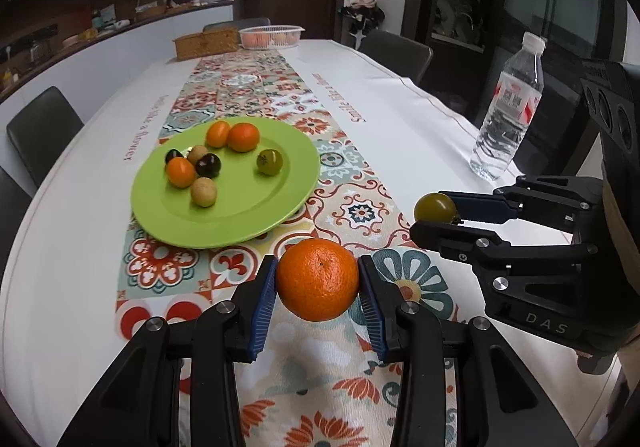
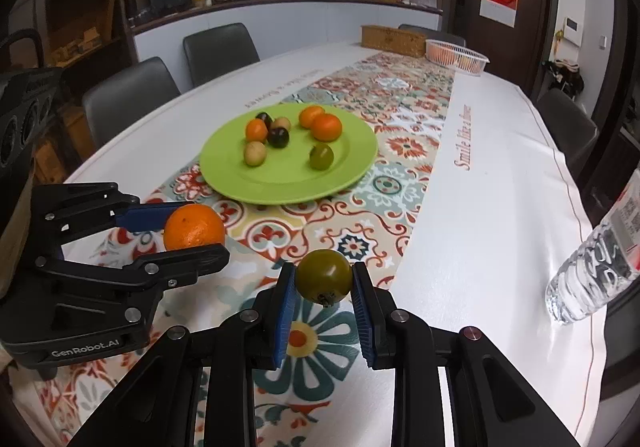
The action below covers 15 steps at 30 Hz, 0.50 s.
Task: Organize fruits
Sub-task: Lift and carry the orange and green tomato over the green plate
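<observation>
My left gripper (image 1: 318, 285) is shut on an orange (image 1: 318, 279), held a little above the patterned runner. The same orange (image 2: 194, 227) shows at the left of the right wrist view. My right gripper (image 2: 324, 285) is shut on a green tomato (image 2: 324, 277), which also appears at the right of the left wrist view as the green tomato (image 1: 435, 207). Ahead of both lies a green plate (image 1: 240, 223), also seen as the plate (image 2: 288, 187), carrying several small fruits: oranges, dark ones, tan ones and one green tomato (image 1: 269, 162).
A clear water bottle (image 1: 506, 107) stands near the table's right edge. At the far end sit a white basket (image 1: 271, 36) of fruit and a woven box (image 1: 206, 43). Grey chairs (image 2: 218, 49) line the table sides. White tablecloth flanks the runner.
</observation>
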Each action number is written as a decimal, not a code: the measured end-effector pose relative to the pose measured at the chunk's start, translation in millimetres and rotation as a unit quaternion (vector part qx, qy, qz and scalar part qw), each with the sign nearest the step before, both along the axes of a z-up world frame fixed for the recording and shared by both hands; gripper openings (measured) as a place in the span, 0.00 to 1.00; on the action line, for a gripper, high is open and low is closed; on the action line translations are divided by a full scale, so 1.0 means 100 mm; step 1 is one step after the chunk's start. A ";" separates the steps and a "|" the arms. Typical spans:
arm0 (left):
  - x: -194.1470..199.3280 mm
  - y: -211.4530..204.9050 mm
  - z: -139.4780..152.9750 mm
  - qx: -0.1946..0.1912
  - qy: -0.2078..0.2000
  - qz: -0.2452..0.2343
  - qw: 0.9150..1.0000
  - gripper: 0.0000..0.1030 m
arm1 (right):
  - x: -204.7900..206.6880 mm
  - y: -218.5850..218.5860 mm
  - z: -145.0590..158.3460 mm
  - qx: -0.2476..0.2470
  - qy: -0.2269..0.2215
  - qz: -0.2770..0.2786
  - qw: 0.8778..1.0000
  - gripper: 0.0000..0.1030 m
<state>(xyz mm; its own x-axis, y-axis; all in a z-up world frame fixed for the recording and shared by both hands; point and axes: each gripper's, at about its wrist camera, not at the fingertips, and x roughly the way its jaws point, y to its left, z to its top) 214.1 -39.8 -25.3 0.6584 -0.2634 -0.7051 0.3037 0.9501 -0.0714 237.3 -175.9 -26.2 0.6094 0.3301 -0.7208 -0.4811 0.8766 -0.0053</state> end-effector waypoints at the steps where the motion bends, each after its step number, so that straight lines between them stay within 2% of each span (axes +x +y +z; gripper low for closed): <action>1: -0.02 0.02 0.02 -0.001 -0.002 0.003 1.000 0.38 | -0.02 0.01 0.03 0.001 -0.003 0.000 1.000 0.28; 15: -0.18 0.23 0.40 0.000 -0.045 0.024 0.999 0.38 | -0.16 0.15 0.34 0.019 -0.032 -0.001 0.999 0.28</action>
<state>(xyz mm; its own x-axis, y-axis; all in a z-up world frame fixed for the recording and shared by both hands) 196.0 -16.4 14.7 0.7315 -0.2292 -0.6422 0.2627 0.9638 -0.0448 221.3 -161.3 7.7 0.6539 0.3559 -0.6677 -0.4797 0.8774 -0.0022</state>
